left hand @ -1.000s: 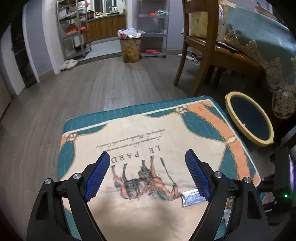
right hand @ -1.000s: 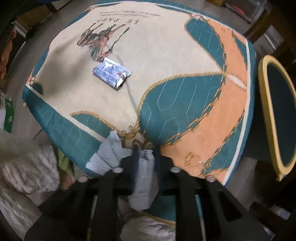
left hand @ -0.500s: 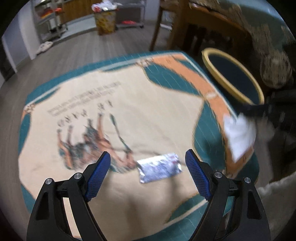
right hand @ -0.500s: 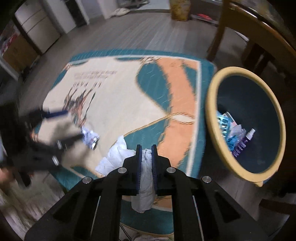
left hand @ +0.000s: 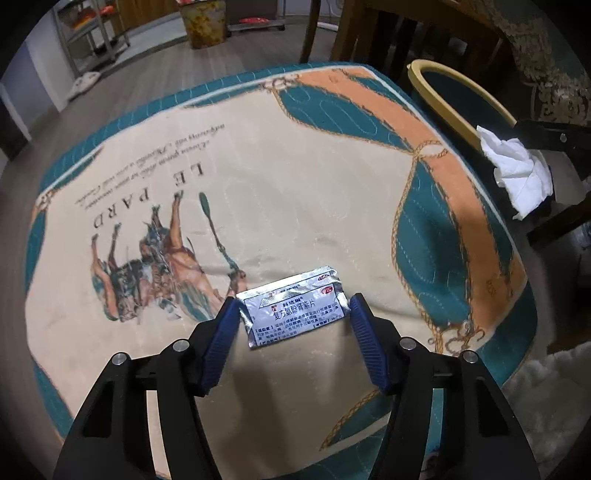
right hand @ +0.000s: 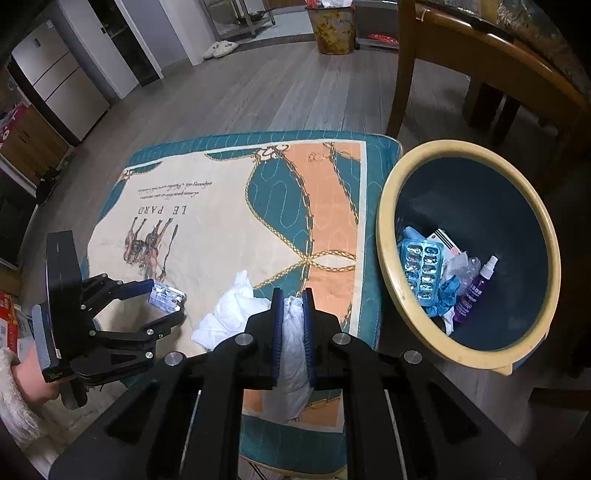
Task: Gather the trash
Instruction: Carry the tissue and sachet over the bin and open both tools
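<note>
A silver foil medicine sachet (left hand: 295, 310) lies flat on the printed mat (left hand: 295, 184). My left gripper (left hand: 291, 304) points down over it, one blue pad at each short edge; its jaws are closing and the sachet still rests on the mat. In the right wrist view the same sachet (right hand: 168, 297) sits between the left gripper's fingers (right hand: 162, 321). My right gripper (right hand: 293, 299) is shut on a crumpled white tissue (right hand: 236, 306), held above the mat's near edge, left of the yellow-rimmed dark bin (right hand: 386, 240). The tissue (left hand: 521, 173) also shows beside the bin rim (left hand: 454, 114).
The bin holds a blue blister pack (right hand: 423, 269), a purple spray bottle (right hand: 476, 291) and other scraps. A wooden chair (right hand: 406, 74) and a draped table stand behind it. A full waste basket (right hand: 334, 29) and slippers (right hand: 221, 48) are far across the wooden floor.
The left gripper has come down over the sachet and its jaws have narrowed around it. The right gripper has lifted the tissue off the mat's corner and swung it toward the bin.
</note>
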`<action>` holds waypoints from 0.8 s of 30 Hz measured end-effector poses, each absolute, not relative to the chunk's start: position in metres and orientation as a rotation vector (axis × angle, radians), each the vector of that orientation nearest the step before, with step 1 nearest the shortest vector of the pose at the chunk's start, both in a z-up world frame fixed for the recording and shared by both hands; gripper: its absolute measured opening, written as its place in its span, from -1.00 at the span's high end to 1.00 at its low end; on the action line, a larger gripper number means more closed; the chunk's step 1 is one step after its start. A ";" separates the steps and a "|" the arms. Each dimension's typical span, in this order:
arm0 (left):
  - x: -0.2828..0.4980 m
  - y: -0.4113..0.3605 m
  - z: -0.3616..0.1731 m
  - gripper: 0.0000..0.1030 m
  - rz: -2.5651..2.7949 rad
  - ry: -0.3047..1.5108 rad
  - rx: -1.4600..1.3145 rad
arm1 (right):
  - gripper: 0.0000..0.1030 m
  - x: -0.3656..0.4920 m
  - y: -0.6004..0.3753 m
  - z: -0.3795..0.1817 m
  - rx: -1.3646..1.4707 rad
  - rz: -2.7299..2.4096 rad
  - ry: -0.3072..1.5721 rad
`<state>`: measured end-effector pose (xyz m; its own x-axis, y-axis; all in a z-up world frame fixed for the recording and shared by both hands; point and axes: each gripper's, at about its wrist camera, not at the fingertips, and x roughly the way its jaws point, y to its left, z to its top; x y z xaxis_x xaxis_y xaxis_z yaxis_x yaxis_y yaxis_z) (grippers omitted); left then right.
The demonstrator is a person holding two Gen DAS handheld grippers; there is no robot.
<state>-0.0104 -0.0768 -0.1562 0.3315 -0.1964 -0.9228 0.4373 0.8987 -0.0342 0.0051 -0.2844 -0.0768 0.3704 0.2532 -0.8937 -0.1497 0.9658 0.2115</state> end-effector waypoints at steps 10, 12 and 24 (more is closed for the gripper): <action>0.000 -0.106 -0.098 -0.22 -0.474 0.984 0.243 | 0.81 0.012 -0.291 -0.069 0.130 0.256 1.135; 0.005 -0.119 -0.091 -0.22 -0.498 0.971 0.222 | 0.81 0.015 -0.304 -0.066 0.149 0.228 1.121; 0.023 -0.211 -0.079 -0.23 -0.674 0.884 0.276 | 0.81 0.030 -0.416 -0.059 0.305 -0.079 1.025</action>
